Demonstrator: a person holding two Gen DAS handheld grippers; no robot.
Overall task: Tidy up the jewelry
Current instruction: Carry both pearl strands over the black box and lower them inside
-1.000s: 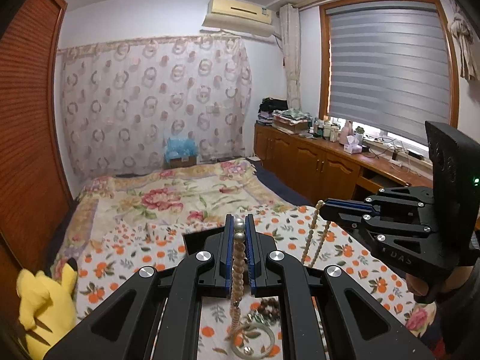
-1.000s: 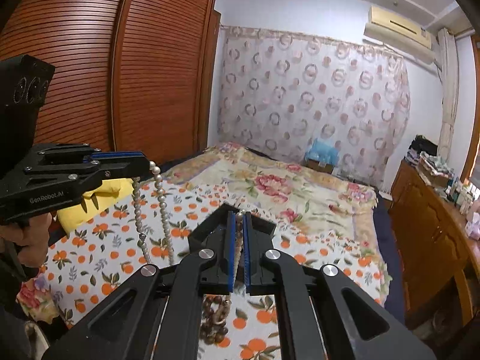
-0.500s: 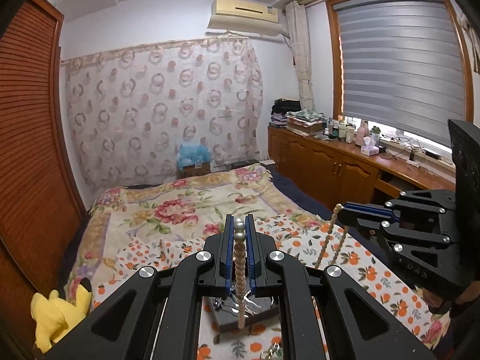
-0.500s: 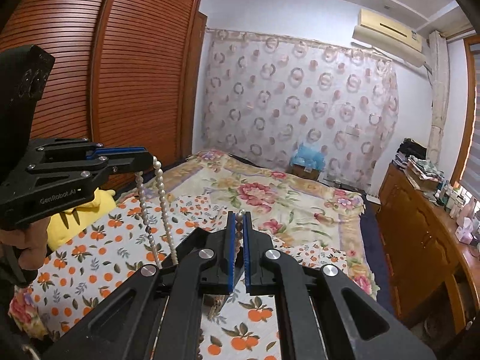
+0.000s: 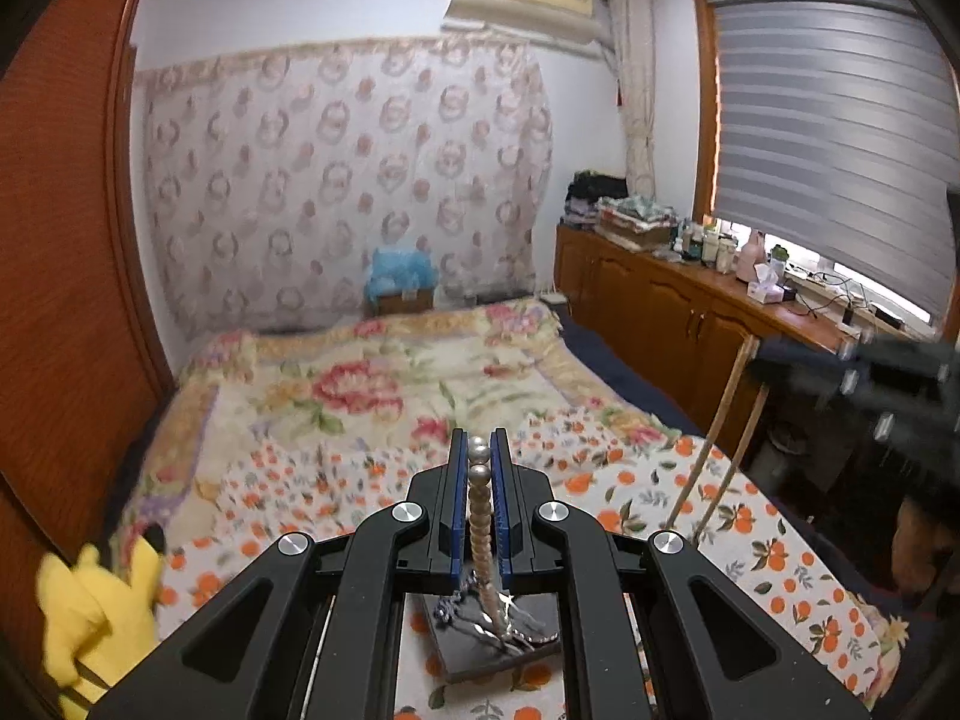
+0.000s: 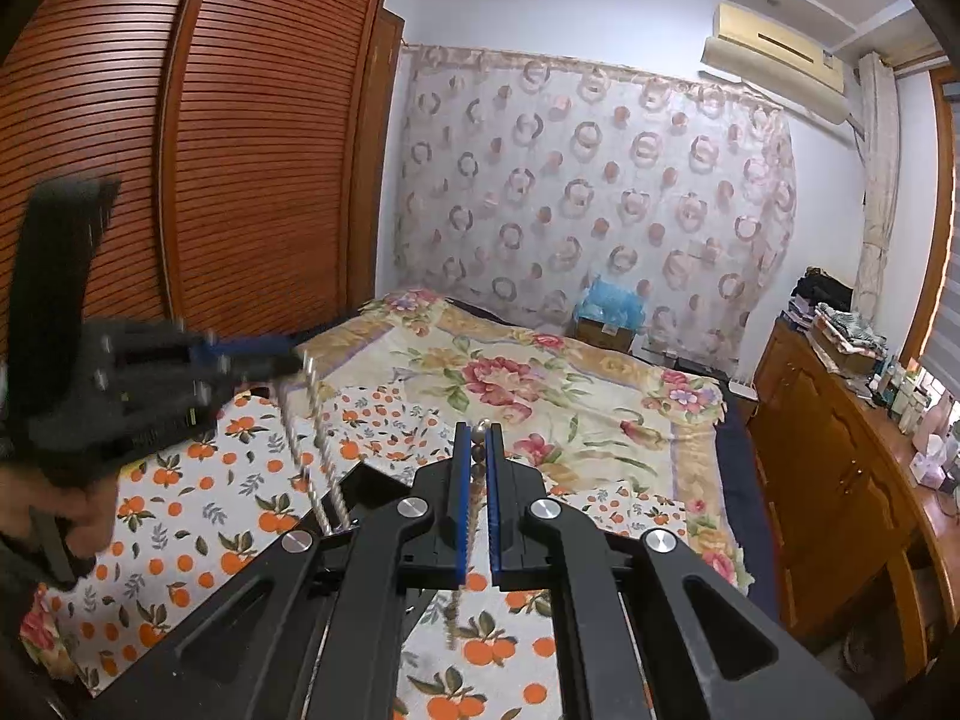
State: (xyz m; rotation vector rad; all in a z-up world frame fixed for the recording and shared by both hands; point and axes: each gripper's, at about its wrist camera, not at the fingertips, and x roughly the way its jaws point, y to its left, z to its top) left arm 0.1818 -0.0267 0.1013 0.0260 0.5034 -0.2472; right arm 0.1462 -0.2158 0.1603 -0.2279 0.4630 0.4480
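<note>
Between the blue pads of my left gripper sits a run of pale beads: the jaws are clamped on the pearl necklace, its top bead standing proud at the fingertips. My right gripper is likewise closed on a strand, a bead showing at its tip and a thin length trailing down between the jaw arms; it looks like the same necklace, though I cannot be sure. From each wrist view the opposite gripper appears blurred at the edge of frame, with a doubled beaded strand hanging off its tip towards the bed.

Directly below the left gripper, near me, a dark square jewelry stand with a silvery branching ornament rests on the orange-print cloth spread across the floral bedspread. A yellow plush toy lies at the near left; a wooden cabinet lines the right wall.

I judge the step in hand to be carrying the necklace, held up between both hands, to the stand. The next move calls for lowering and aligning the loop over the stand, keeping the strand spread, and only then letting the jaws part.
</note>
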